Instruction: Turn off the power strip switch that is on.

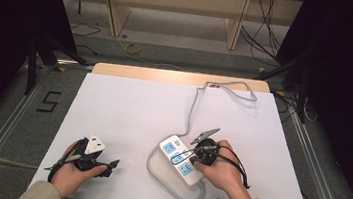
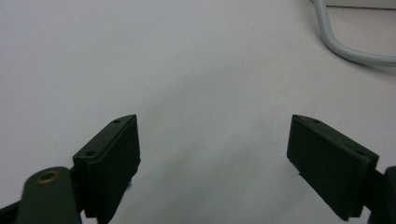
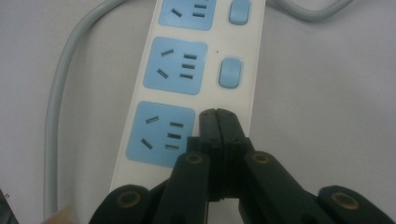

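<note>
The power strip [image 1: 182,161] lay on the white table [image 1: 133,109], right of centre toward the near edge, with its grey cable [image 1: 193,104] running from its far end to the table's far edge and a second loop curling round its left and near sides. The right gripper [image 3: 218,114] stood over the strip with its jaws pressed together and nothing between them; in the right gripper view their tips sat on the white casing beside the nearest blue socket [image 3: 161,134], where that socket's switch would be. Two more sockets and two blue switches [image 3: 230,73] lay beyond. The left gripper [image 2: 212,140] rested near the table's front left corner, well apart from the strip, its jaws spread wide over bare table.
</note>
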The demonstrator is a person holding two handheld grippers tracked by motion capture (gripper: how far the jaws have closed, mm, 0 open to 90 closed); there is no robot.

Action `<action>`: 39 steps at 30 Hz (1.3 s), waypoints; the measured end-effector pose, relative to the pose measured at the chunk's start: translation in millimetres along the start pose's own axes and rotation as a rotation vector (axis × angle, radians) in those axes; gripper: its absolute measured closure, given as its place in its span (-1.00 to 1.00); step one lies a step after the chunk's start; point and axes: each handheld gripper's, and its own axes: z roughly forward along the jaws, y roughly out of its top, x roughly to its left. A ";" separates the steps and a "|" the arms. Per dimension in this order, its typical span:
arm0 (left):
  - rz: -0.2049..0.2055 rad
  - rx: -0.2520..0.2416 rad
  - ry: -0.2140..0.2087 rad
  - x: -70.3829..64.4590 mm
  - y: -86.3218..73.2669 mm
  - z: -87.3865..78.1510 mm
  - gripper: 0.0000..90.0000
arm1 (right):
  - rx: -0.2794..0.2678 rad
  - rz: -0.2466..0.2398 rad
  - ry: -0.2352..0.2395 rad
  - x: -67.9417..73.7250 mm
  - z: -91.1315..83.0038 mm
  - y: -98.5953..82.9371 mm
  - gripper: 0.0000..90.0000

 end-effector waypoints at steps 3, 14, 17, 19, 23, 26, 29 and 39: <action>0.000 -0.001 -0.001 -0.6 0.2 0.3 -0.62 | 0.000 0.010 0.002 -0.5 -0.1 -0.3 1.00; 0.002 0.001 0.000 -1.7 0.6 0.4 -0.62 | 0.006 0.014 -0.012 1.9 0.3 0.6 1.00; 0.002 0.003 0.000 -1.7 0.5 0.6 -0.62 | 0.011 0.015 -0.019 2.9 0.4 1.1 1.00; 0.004 0.005 -0.002 -1.9 0.6 1.0 -0.62 | 0.015 0.014 -0.024 3.6 0.6 1.5 1.00; 0.004 0.004 -0.002 -2.1 0.6 1.0 -0.62 | 0.019 0.019 -0.022 2.9 1.4 1.3 1.00; 0.003 0.003 -0.001 -1.8 0.6 0.6 -0.62 | 0.010 0.024 -0.019 2.4 1.6 0.5 1.00; 0.005 0.003 -0.002 -2.1 0.6 0.7 -0.62 | 0.009 0.029 -0.018 2.4 1.5 0.2 1.00; 0.003 0.001 -0.002 -2.7 1.0 1.5 -0.62 | -0.009 0.036 -0.009 1.3 1.0 -1.8 1.00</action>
